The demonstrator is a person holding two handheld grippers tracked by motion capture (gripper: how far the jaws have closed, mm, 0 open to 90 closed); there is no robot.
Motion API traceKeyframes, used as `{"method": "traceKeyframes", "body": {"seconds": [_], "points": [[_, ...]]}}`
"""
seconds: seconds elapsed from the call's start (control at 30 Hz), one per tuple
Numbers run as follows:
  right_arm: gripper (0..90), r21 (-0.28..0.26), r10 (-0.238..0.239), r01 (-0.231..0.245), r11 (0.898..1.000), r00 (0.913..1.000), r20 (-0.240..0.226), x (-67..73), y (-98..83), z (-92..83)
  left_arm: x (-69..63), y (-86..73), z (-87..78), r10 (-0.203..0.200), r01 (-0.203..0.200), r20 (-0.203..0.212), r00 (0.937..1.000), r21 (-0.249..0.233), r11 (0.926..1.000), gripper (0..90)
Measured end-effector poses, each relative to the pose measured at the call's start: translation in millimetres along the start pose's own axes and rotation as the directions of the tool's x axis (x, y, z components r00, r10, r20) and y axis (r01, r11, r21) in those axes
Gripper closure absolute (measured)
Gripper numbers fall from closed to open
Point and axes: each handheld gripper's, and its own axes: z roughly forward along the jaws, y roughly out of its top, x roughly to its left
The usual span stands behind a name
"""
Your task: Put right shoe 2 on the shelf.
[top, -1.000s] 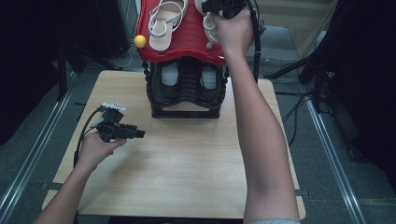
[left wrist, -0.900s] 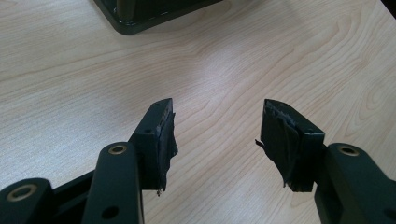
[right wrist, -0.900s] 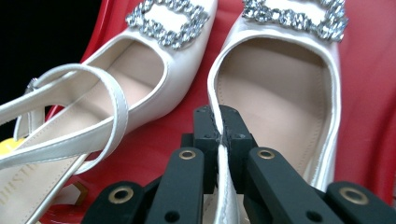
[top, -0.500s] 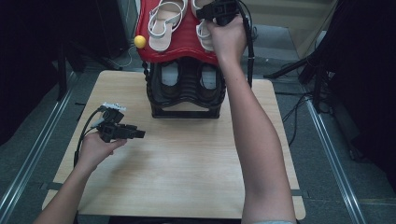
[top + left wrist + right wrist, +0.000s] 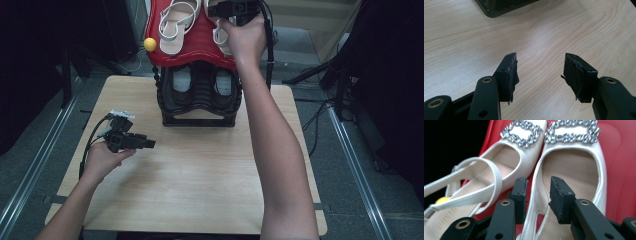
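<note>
A pair of white slingback shoes with rhinestone buckles lies on the red top shelf (image 5: 195, 47) of a shoe rack. My right gripper (image 5: 216, 11) is over the right shoe (image 5: 220, 40). In the right gripper view its jaws (image 5: 537, 188) have just been opening and stand apart. The right shoe's (image 5: 571, 167) inner rim runs between them, untouched by the pads. The left shoe (image 5: 506, 162) lies beside it. My left gripper (image 5: 151, 144) hovers low over the wooden table (image 5: 200, 170), open (image 5: 539, 67) with nothing in it.
The black rack (image 5: 200, 107) stands at the table's far middle, with a dark pair of shoes (image 5: 182, 82) on its lower shelf. A yellow ball (image 5: 149, 44) sticks out at the red shelf's left edge. The rack's base corner (image 5: 499, 6) lies ahead of the left gripper.
The right wrist has turned a little over the right shoe on the red shelf. The left hand and its gripper have kept still.
</note>
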Motion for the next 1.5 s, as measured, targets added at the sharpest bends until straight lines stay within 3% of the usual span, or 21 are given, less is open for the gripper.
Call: {"method": "traceKeyframes", "body": {"seconds": [0.6,0.83,0.93,1.5], "points": [[64.4,-0.003,-0.01,0.01,1.0,0.9999,0.006,-15.9,8.9,-31.8,0.6,-0.1,0.2,0.001,-0.001,-0.003,1.0,0.001,1.0,45.0],[64.2,-0.01,-0.007,0.008,1.0,0.9996,0.026,-32.4,-4.0,-41.1,0.8,-0.8,-0.1,-0.001,0.001,-0.002,1.0,0.0,1.0,45.0],[63.4,-0.034,0.009,-0.009,0.999,0.9999,0.01,-40.5,-10.0,-44.6,0.6,-0.8,0.2,-0.001,0.001,-0.004,1.0,0.001,1.0,45.0],[64.9,-0.011,0.037,-0.037,0.999,0.9972,0.065,-74.5,-36.4,-57.6,1.2,-1.0,-0.9,-0.003,0.003,-0.006,1.0,-0.005,1.0,45.0]]}}
